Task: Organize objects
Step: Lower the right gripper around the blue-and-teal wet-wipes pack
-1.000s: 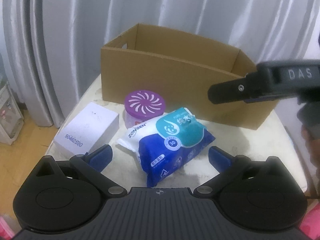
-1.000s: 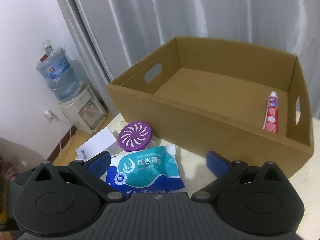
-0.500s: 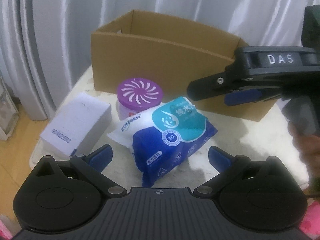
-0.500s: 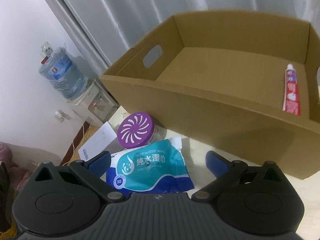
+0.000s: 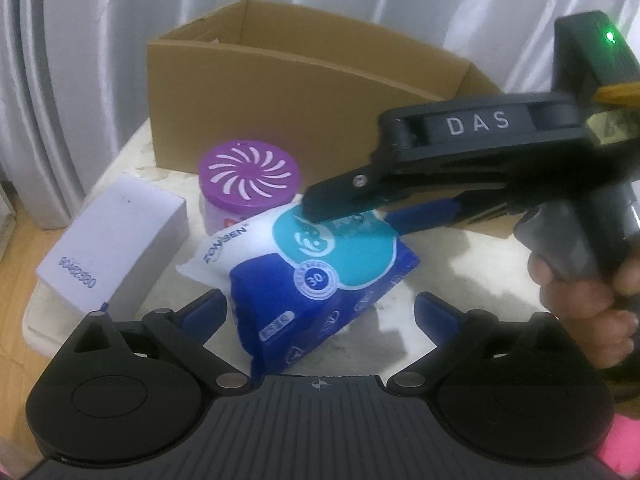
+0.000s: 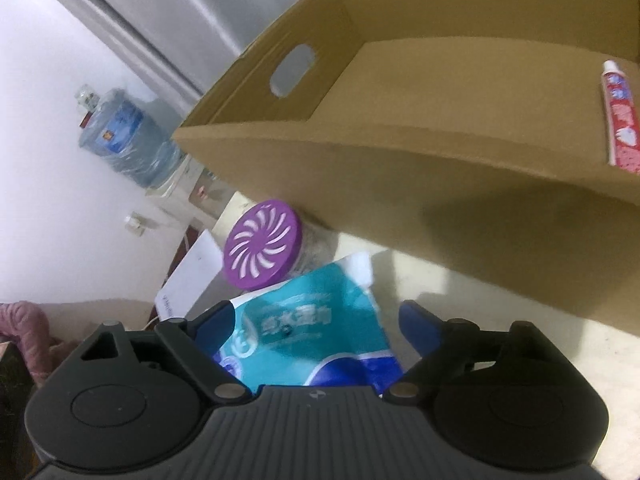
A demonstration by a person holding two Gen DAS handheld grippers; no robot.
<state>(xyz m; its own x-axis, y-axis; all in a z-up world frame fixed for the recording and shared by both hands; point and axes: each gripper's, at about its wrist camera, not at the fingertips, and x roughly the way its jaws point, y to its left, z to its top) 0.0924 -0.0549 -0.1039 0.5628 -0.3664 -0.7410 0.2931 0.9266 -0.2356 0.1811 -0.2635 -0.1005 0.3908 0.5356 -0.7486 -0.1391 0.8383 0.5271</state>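
A blue and teal wet-wipes pack lies on the white table, also in the right wrist view. A purple-lidded air freshener and a white box sit left of it. A cardboard box stands behind, with a toothpaste tube inside. My left gripper is open, close in front of the pack. My right gripper is open with its fingers straddling the pack's far end; in the left wrist view it reaches over the pack from the right.
Grey curtains hang behind the table. A water dispenser with a blue bottle stands on the floor to the left. The table's left edge is near the white box. Pink cloth lies low left.
My right gripper has come down and forward onto the wipes pack, tilting as it went. My left gripper has moved slightly closer to the pack. Both stay open.
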